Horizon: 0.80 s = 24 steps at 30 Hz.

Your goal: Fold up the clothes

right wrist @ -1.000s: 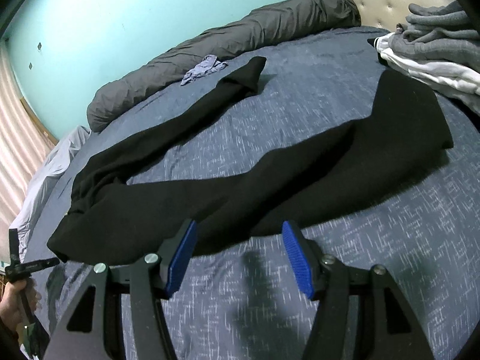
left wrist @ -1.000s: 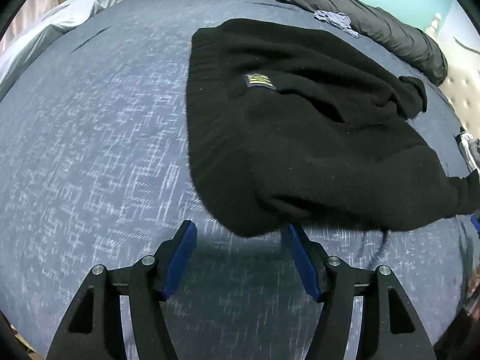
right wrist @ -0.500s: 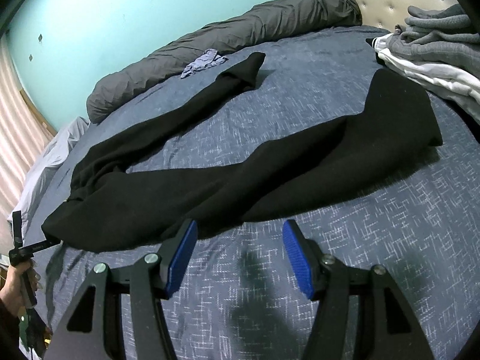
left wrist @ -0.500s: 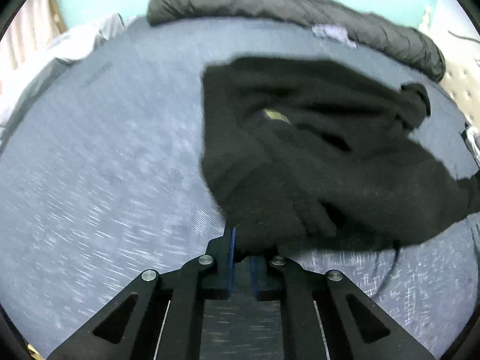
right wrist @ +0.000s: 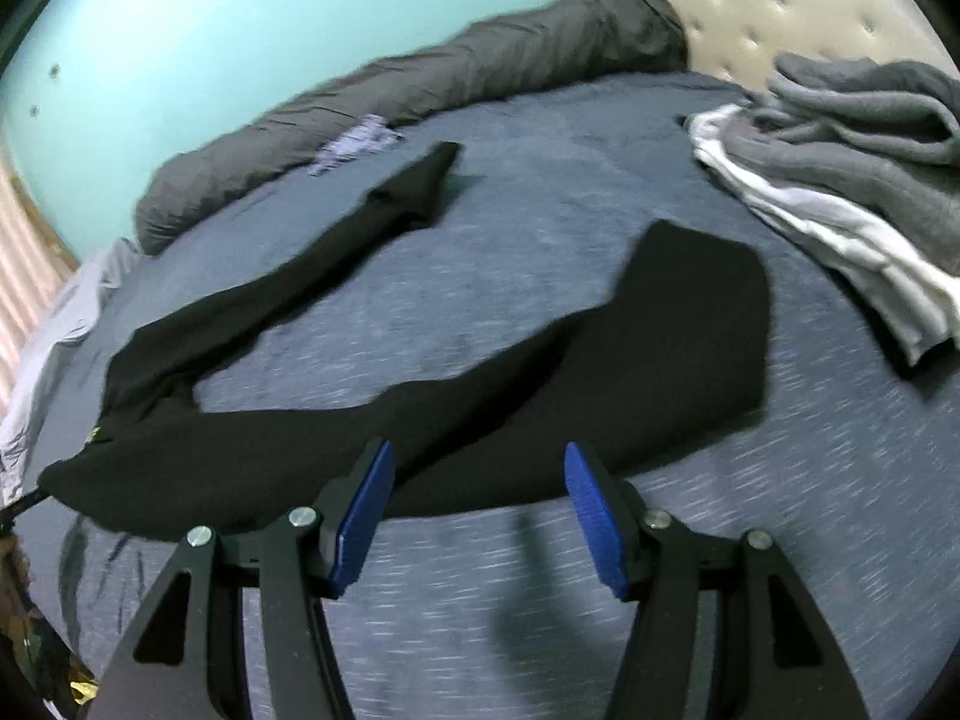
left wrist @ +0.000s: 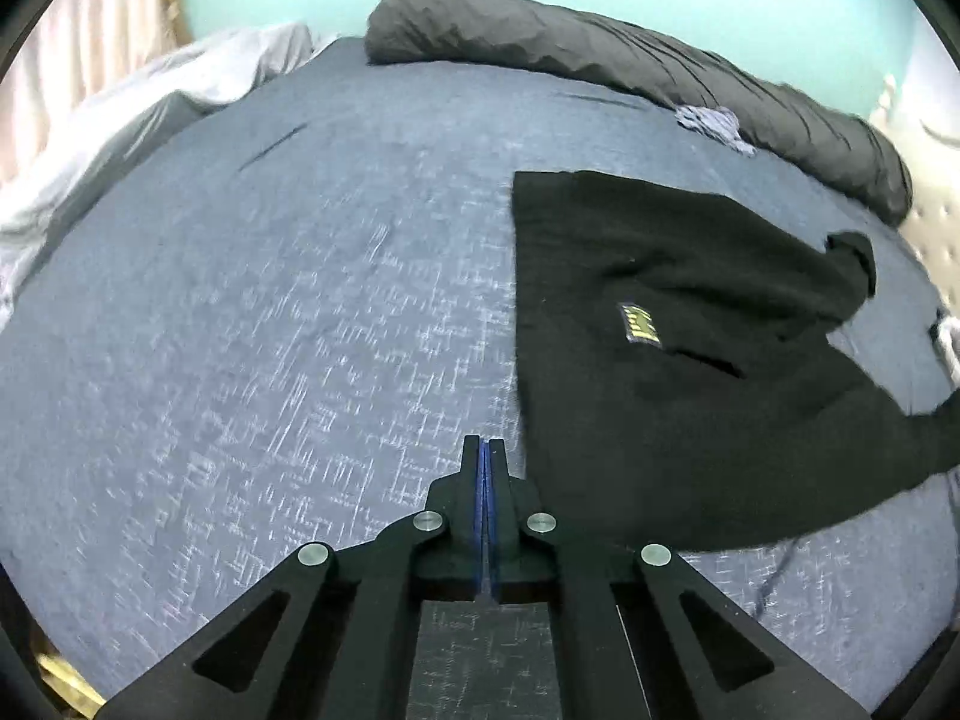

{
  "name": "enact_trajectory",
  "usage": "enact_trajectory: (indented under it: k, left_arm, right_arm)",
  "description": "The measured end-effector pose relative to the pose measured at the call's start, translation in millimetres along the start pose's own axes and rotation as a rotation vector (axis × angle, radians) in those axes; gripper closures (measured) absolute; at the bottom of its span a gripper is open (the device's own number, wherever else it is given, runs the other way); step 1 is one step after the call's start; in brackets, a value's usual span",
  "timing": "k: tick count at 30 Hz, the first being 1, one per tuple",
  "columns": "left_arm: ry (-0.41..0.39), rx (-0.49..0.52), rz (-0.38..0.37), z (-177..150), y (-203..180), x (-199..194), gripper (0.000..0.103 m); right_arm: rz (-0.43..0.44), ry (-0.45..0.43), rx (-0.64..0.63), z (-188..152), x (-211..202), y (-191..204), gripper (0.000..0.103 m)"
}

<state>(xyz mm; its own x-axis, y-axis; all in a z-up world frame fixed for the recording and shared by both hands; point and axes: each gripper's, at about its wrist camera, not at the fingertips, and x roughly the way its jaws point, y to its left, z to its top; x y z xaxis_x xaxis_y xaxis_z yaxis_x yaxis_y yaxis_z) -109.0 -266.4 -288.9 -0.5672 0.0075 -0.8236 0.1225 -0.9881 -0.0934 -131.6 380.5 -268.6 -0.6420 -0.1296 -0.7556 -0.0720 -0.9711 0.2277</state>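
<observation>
Left gripper now clamped shut, pads together, nothing visibly between them; a second ago it was open at the hem; black sweater lies just right of it on blue bed; right gripper open at near edge; grab likely missed.

**Bed layout**

The black knit trousers lie on the blue patterned bedspread, legs running toward one o'clock. A long grey rolled duvet lies behind at twelve; stacked grey and white garments sit at two.
</observation>
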Motion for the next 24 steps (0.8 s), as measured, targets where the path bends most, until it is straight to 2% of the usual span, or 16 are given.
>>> enact_trajectory:
  k: [4,6,8,10,15,20,21,22,23,24]
  left_arm:
    - [0.030,-0.015,-0.047,-4,0,6,0.103]
    - [0.045,-0.023,-0.071,-6,0,9,0.094]
    - [0.060,-0.009,-0.083,-8,-5,12,0.061]
    - [0.074,0.050,-0.075,-9,-21,15,0.056]
    - [0.125,0.096,-0.074,-10,-44,32,0.056]
    - [0.129,0.138,-0.048,-8,-58,42,0.056]
    - [0.126,0.149,-0.035,-8,-60,43,0.057]
    - [0.125,0.161,-0.024,-9,-62,44,0.066]
    - [0.125,0.173,-0.016,-9,-64,45,0.080]
    - [0.125,0.185,-0.007,-10,-66,46,0.087]
  right_arm:
    - [-0.088,0.035,0.039,17,4,-42,0.042]
    - [-0.095,0.057,0.062,22,9,-56,0.035]
    - [-0.102,0.079,0.086,27,14,-71,0.032]
    - [-0.107,0.100,0.114,33,23,-83,0.032]
    - [-0.068,0.112,0.189,45,43,-101,0.032]
    - [-0.086,0.129,0.169,47,61,-109,0.032]
    - [-0.076,0.125,0.160,47,60,-109,0.038]
    - [-0.065,0.120,0.149,47,60,-108,0.045]
    - [-0.053,0.115,0.139,47,59,-108,0.060]
    - [-0.051,0.108,0.120,47,57,-105,0.072]
